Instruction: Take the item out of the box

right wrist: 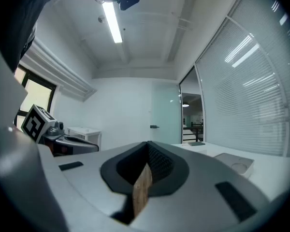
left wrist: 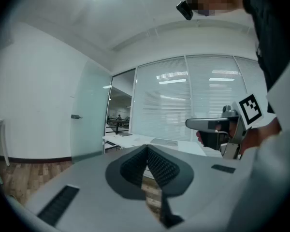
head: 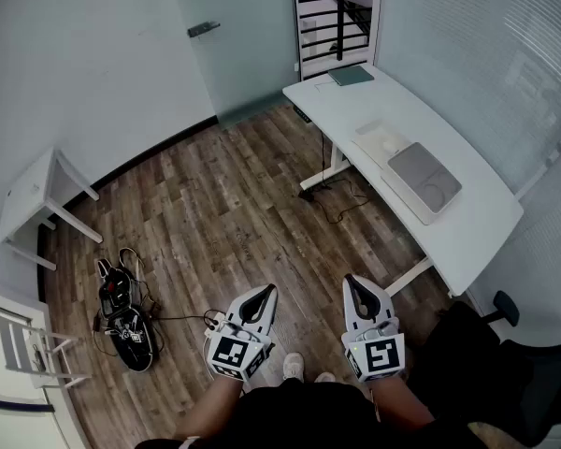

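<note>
A flat grey box (head: 423, 178) lies on the white desk (head: 477, 223) at the right, beside a white flat item (head: 379, 141). In the head view both grippers are held low, over the wooden floor and well short of the desk. The left gripper (head: 266, 294) is shut, its jaws meeting at the tips with nothing between them (left wrist: 147, 149). My right gripper (head: 352, 282) also has its jaws together and empty (right wrist: 148, 145). The right gripper view shows the box (right wrist: 236, 164) far off at the right, and the left gripper view shows the desk (left wrist: 135, 140) in the distance.
A green book (head: 351, 75) lies at the desk's far end. A small white table (head: 33, 193) stands at the left wall. Black gear and cables (head: 123, 318) lie on the floor at left. A black chair (head: 514, 382) sits at the lower right. A glass door (head: 234, 36) is ahead.
</note>
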### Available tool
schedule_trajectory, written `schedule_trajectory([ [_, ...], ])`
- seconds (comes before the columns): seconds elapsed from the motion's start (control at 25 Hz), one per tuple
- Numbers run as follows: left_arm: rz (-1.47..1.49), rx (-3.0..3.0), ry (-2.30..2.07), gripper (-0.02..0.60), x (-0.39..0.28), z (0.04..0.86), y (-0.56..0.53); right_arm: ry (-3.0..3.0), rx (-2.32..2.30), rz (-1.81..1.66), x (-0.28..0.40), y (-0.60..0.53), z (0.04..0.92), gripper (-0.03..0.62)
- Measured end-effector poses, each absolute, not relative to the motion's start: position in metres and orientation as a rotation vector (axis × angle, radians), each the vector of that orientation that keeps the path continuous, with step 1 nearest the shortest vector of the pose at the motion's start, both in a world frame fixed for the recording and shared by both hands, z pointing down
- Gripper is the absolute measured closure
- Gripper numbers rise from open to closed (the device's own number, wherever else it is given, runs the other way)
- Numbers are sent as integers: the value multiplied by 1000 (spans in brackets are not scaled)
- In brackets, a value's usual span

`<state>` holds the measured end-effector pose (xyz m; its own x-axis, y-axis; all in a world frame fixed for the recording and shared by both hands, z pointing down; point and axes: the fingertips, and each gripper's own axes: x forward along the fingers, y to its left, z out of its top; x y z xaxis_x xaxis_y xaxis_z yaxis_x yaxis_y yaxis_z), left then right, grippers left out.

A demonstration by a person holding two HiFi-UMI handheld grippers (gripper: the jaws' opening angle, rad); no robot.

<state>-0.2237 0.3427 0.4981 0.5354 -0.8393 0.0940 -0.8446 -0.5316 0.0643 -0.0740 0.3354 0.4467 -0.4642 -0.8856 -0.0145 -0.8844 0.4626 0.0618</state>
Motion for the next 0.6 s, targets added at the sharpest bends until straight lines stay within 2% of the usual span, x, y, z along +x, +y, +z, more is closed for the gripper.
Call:
schedule_trajectory([
  [0.6,78,2711,-1407,568,-230,493,341,-2686,1627,-103,-90,340,440,588],
])
